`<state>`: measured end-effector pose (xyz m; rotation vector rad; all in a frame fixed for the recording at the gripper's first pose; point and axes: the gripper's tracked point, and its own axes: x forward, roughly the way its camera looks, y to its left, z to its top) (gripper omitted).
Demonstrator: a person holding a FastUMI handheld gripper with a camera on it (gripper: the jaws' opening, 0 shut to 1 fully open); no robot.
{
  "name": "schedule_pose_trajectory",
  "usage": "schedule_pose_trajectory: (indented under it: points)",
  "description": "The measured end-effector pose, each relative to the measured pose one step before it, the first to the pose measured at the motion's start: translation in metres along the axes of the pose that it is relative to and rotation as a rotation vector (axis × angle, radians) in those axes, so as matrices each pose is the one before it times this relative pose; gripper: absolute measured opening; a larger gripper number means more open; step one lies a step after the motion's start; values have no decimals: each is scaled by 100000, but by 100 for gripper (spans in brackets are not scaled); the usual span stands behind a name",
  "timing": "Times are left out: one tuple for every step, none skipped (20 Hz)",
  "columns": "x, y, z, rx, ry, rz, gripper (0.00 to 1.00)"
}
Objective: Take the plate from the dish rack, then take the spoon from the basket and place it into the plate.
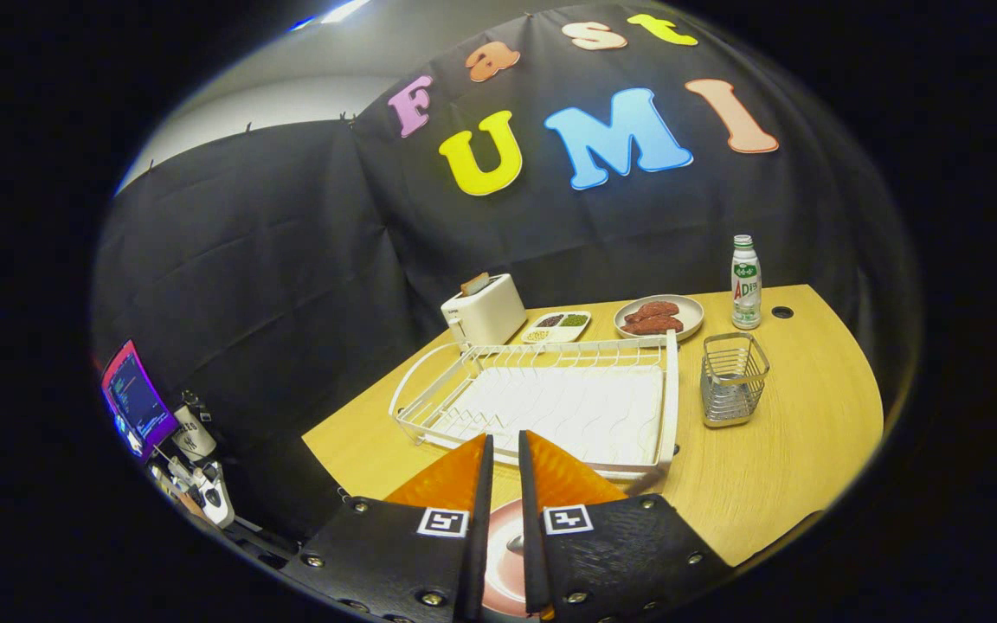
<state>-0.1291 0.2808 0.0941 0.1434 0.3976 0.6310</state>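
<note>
- Hovering above the near edge of the wooden table (775,467), the gripper (503,446) has its fingers drawn close, a narrow gap between them and nothing pressed.
- Below, seen through that gap, lies the pink plate (503,562) with what looks like the spoon (516,543) in it.
- Just ahead stands the white dish rack (550,402), bare; the wire basket (730,379) sits just beside it.
- Beyond are a toaster (483,310), a divided tray (556,326), a plate of meat (659,317) and a bottle (746,282).

Camera rides the claw (503,450), looking down over the table (810,433) toward the booth wall.
</note>
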Motion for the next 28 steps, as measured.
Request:
schedule_pose_trajectory:
  points:
    - [111, -71, -180, -1030, -232, -110, 17]
    - [2, 45, -284, -104, 321, -23, 17]
    - [58, -136, -182, 655, 488, 64, 18]
    - [181, -84, -160, 847, 295, -192, 18]
    - [55, -77, 144, 654, 58, 104, 17]
    - [-82, -134, 111, 26, -286, -361, 17]
    - [78, -185, 215, -378, -67, -389, 17]
    - [-26, -110, 140, 78, -437, -89, 17]
    - [-29, -43, 205, 149, -382, -109, 17]
    - [-51, -83, 182, 77, -425, -210, 17]
    - [-74, -94, 302, 117, -555, -193, 17]
    - [-133, -112, 281, -149, -799, -475, 18]
    - [-60, -143, 411, -226, -1050, -371, 18]
    - [-82, -42, 289, -320, -749, -270, 17]
    - [-65, -91, 233, -324, -558, -194, 18]
    - [-102, -93, 185, -259, -480, -203, 17]
    - [-71, -127, 402, -171, -693, -328, 18]
    - [-214, -145, 428, 119, -1049, -258, 18]
    - [-115, -219, 724, 16, -1309, -579, 17]
    - [-242, -376, 966, -363, -1916, -1078, 17]
    - [-215, -549, 1252, -793, -2435, -1409, 17]
    - [-158, -630, 1253, -1176, -2790, -1981, 17]
    - [-214, -819, 1439, -1557, -2993, -2188, 17]
    - [-138, -734, 1361, -1732, -3219, -2095, 17]
    - [-174, -701, 1536, -1670, -3229, -1816, 17]
    - [-171, -660, 1370, -1440, -3034, -1777, 17]
    - [-131, -893, 1618, -1211, -3348, -2293, 17]
    - [-91, -765, 1485, -510, -3170, -1822, 17]
